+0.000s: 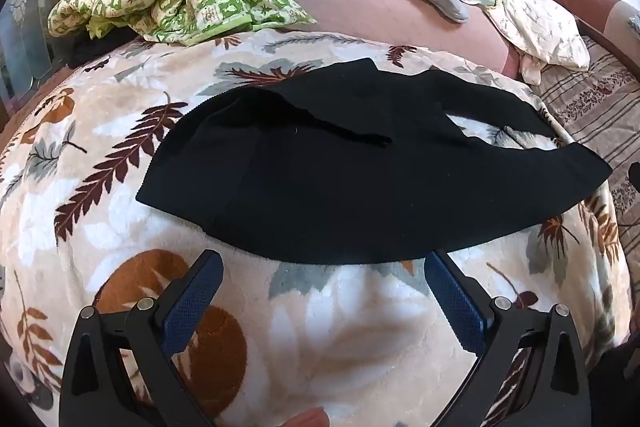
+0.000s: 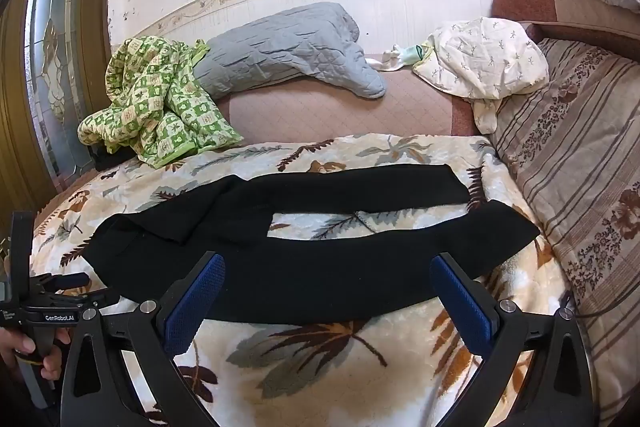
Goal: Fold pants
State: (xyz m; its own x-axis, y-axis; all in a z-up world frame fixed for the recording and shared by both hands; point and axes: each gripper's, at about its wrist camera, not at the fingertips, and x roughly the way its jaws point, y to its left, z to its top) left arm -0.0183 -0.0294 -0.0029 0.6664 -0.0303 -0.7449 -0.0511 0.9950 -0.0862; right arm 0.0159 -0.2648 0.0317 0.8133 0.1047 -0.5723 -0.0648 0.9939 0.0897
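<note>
Black pants (image 1: 360, 179) lie flat on a leaf-patterned blanket (image 1: 120, 187), waist to the left, two legs spread to the right with a gap between them. They also show in the right wrist view (image 2: 320, 267). My left gripper (image 1: 324, 263) is open and empty, hovering just in front of the near edge of the pants. My right gripper (image 2: 326, 267) is open and empty, its blue fingers (image 2: 196, 303) over the near leg. The left gripper's body also shows at the left of the right wrist view (image 2: 52, 291).
A green checked cloth (image 2: 156, 107), a grey quilted pillow (image 2: 288, 47) and a cream printed garment (image 2: 484, 67) lie at the back. A striped sofa cushion (image 2: 580, 167) borders the blanket (image 2: 320, 355) on the right. A door (image 2: 52, 67) stands at the left.
</note>
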